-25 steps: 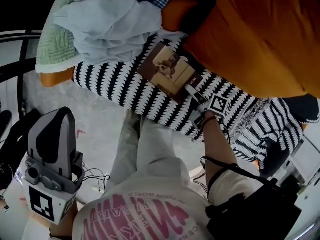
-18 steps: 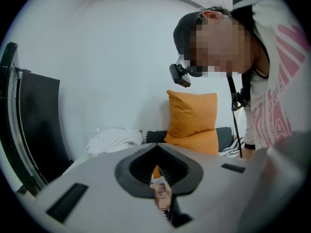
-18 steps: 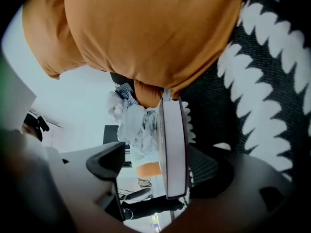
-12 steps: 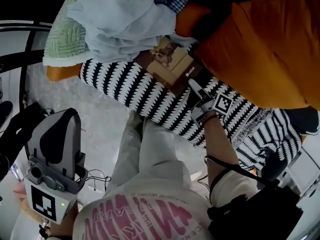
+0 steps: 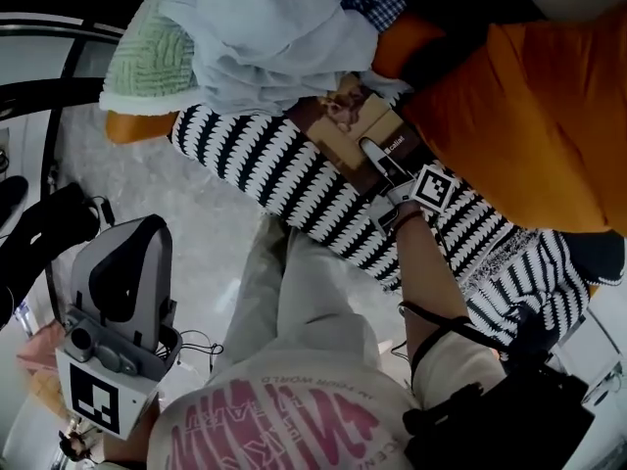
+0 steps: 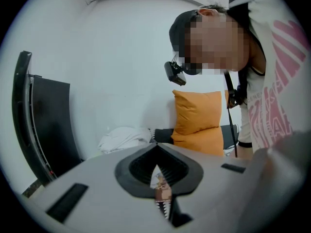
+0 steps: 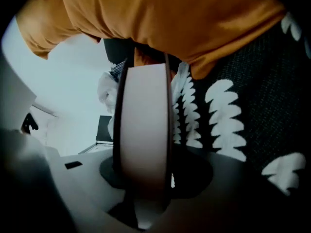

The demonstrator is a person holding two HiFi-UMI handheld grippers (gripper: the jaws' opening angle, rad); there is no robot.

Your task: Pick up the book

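Observation:
A brown book (image 5: 351,125) with a pale cover picture lies on the black-and-white striped blanket (image 5: 284,169), against the orange cushion. My right gripper (image 5: 376,157) reaches over the book's near end. In the right gripper view the book (image 7: 144,120) stands edge-on between the jaws, its pale page block filling the gap of my right gripper (image 7: 145,176). Those jaws have just been closing and now press on both covers. My left gripper (image 5: 125,262) is held low at the left, away from the book, shut and empty; its jaws meet in the left gripper view (image 6: 160,181).
An orange cushion (image 5: 529,106) lies right of the book. A heap of pale clothes (image 5: 269,37) and a green towel (image 5: 147,67) lie beyond it. The blanket's edge drops to a grey floor (image 5: 196,213). The person's legs (image 5: 304,292) stand close to the blanket.
My right gripper has slid forward over the book and its jaws have closed onto it. The left gripper has stayed in about the same place.

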